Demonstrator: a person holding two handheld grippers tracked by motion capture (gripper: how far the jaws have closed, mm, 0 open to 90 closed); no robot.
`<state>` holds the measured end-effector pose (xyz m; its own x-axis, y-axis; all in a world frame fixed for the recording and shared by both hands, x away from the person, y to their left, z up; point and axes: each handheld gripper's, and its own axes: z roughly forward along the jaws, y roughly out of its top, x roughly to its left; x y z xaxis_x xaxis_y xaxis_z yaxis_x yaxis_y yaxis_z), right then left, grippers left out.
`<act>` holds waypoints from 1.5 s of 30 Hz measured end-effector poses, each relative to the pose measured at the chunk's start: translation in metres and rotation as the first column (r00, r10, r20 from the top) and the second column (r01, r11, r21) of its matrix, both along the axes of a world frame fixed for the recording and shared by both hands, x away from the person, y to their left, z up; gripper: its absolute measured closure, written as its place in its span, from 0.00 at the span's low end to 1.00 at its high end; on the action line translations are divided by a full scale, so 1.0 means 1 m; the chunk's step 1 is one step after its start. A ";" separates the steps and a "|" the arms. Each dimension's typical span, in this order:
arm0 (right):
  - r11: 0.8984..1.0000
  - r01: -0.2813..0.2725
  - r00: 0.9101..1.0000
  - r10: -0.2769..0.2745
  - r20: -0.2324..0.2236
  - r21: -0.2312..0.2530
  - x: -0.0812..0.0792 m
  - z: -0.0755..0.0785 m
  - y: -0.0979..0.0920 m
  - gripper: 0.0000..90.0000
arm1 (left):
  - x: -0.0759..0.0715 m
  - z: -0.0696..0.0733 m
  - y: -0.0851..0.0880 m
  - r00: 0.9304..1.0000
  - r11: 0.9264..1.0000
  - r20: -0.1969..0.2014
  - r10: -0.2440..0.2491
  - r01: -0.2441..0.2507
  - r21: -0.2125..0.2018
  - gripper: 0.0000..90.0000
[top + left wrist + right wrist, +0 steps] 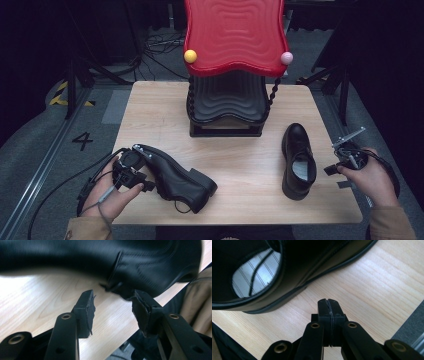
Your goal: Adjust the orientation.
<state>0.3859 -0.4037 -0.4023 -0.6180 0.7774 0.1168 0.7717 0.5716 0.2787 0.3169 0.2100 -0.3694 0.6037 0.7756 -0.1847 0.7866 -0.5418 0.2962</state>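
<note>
A black leather shoe [175, 179] lies tipped on its side at the table's front left, heel toward the middle. My left gripper [140, 177] sits against its left end. In the left gripper view its jaws [113, 310] stand open, and the shoe [140, 267] hangs just past the tips with nothing between the pads. A second black shoe [298, 159] stands upright at the right, its opening facing up. My right gripper [336, 165] is held just to its right, near the table's edge. Its jaws [329, 306] are pressed shut on nothing, with the shoe's opening [254, 275] ahead and to the left.
A two-tier shoe rack stands at the back centre of the wooden table [240, 200], with a red wavy top shelf [235, 35] and a black lower shelf [227, 102]. A yellow ball [190, 56] and a pink ball [286, 58] cap its posts. Cables trail over the floor.
</note>
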 end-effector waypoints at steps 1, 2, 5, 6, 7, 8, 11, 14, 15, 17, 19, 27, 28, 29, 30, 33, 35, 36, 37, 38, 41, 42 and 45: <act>1.000 0.000 1.000 0.000 0.000 0.000 0.000 0.000 0.000 1.00 | 0.000 0.001 -0.001 1.000 1.000 0.006 -0.004 0.005 -0.011 0.59; 1.000 -0.003 1.000 0.003 0.009 0.010 0.000 0.001 0.000 1.00 | 0.000 0.003 -0.002 1.000 1.000 0.013 -0.004 0.004 -0.017 0.60; 1.000 -0.009 1.000 0.008 0.027 0.029 -0.002 0.004 -0.001 1.00 | 0.000 0.007 -0.006 1.000 0.999 0.023 -0.008 0.009 -0.048 0.64; 1.000 -0.009 1.000 0.008 0.027 0.029 -0.002 0.004 -0.001 1.00 | 0.000 0.007 -0.006 1.000 0.999 0.023 -0.008 0.009 -0.048 0.65; 1.000 -0.003 1.000 0.002 0.029 0.025 -0.003 0.003 -0.002 1.00 | 0.000 0.011 -0.012 0.999 0.997 0.027 -0.041 0.043 -0.062 0.66; 1.000 -0.003 1.000 0.002 0.029 0.025 -0.003 0.003 -0.002 1.00 | 0.000 0.011 -0.012 0.999 0.997 0.027 -0.041 0.043 -0.062 0.68; 1.000 0.006 1.000 -0.007 0.029 0.026 -0.005 0.001 -0.004 1.00 | 0.001 0.015 -0.023 0.997 0.995 0.026 -0.079 0.081 -0.066 0.71; 1.000 0.008 1.000 -0.009 0.026 0.021 -0.007 0.000 -0.005 1.00 | 0.003 0.019 -0.039 0.992 0.990 0.029 -0.120 0.122 -0.073 0.80; 1.000 0.007 1.000 -0.008 0.028 0.020 -0.008 0.000 -0.006 1.00 | 0.004 0.019 -0.044 0.990 0.988 0.026 -0.137 0.138 -0.068 0.84; 1.000 0.012 1.000 -0.012 0.027 0.017 -0.010 0.000 -0.007 1.00 | 0.006 0.019 -0.055 0.986 0.984 0.014 -0.163 0.164 -0.070 0.90; 1.000 0.017 1.000 -0.018 0.026 0.017 -0.012 -0.001 -0.008 1.00 | 0.008 0.019 -0.066 0.979 0.976 0.003 -0.202 0.201 -0.082 0.96; 1.000 0.030 0.999 -0.031 0.019 0.006 -0.018 -0.005 -0.012 1.00 | 0.015 0.024 -0.101 0.967 0.965 0.012 -0.255 0.255 -0.059 1.00; 1.000 0.028 0.999 -0.028 0.024 0.008 -0.018 -0.006 -0.013 1.00 | 0.015 0.023 -0.105 0.964 0.963 0.011 -0.264 0.264 -0.054 1.00; 1.000 0.028 0.999 -0.028 0.024 0.008 -0.018 -0.006 -0.013 1.00 | 0.015 0.023 -0.105 0.964 0.963 0.011 -0.264 0.264 -0.054 1.00; 1.000 0.025 0.999 -0.025 0.027 0.006 -0.019 -0.006 -0.013 1.00 | 0.016 0.022 -0.111 0.961 0.960 0.007 -0.276 0.276 -0.052 1.00; 0.999 0.033 0.999 -0.033 0.018 0.000 -0.021 -0.008 -0.013 0.99 | 0.018 0.020 -0.122 0.952 0.951 0.007 -0.306 0.306 -0.051 1.00; 1.000 0.028 0.999 -0.028 0.022 -0.001 -0.022 -0.009 -0.014 0.99 | 0.019 0.018 -0.129 0.949 0.948 0.005 -0.316 0.316 -0.048 1.00; 1.000 0.031 0.999 -0.031 0.018 -0.002 -0.023 -0.009 -0.014 0.99 | 0.021 0.016 -0.132 0.947 0.946 0.003 -0.322 0.322 -0.043 1.00; 1.000 0.029 0.999 -0.029 0.021 -0.001 -0.024 -0.009 -0.015 0.99 | 0.022 0.015 -0.134 0.949 0.948 -0.001 -0.315 0.315 -0.036 1.00; 0.999 0.033 0.999 -0.033 0.021 -0.001 -0.024 -0.009 -0.015 0.99 | 0.022 0.013 -0.136 0.949 0.949 -0.001 -0.314 0.314 -0.035 1.00; 0.999 0.035 0.999 -0.035 0.022 0.000 -0.025 -0.009 -0.016 0.99 | 0.026 0.007 -0.142 0.949 0.949 -0.009 -0.314 0.314 -0.006 1.00; 0.999 0.038 0.999 -0.038 0.022 -0.002 -0.025 -0.010 -0.017 0.99 | 0.027 0.006 -0.143 0.950 0.950 -0.009 -0.312 0.312 0.005 1.00; 0.999 0.037 0.999 -0.037 0.020 -0.001 -0.026 -0.011 -0.017 0.99 | 0.029 0.003 -0.143 0.954 0.953 -0.011 -0.301 0.301 0.023 1.00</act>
